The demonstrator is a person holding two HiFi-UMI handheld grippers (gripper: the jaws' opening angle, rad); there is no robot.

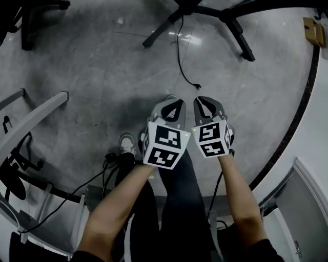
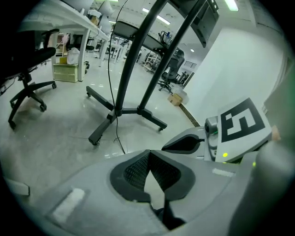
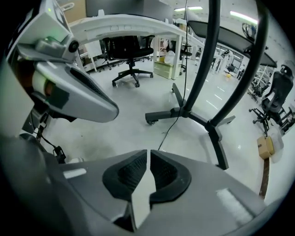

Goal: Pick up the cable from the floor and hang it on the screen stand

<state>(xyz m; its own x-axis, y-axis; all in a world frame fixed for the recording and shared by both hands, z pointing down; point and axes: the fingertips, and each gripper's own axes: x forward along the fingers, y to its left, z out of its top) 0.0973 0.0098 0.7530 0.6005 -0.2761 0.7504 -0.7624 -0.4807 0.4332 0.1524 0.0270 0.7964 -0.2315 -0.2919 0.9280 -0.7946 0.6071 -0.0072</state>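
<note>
As the arms stand: both bare forearms stretch forward and down, side by side, on the near side of the screen stand [image 1: 225, 15].
Left gripper [image 1: 172, 101]: held above the floor [image 1: 102, 77] and pointed toward the stand's base, jaws pressed together at the tips, nothing between them.
Right gripper [image 1: 203, 100]: just beside the left gripper, jaws a hairline apart, empty.
Cable [image 1: 180, 59]: trails from the stand's base toward the grippers. Its end, seemingly a plug, lies on the floor between them and the stand.
</note>
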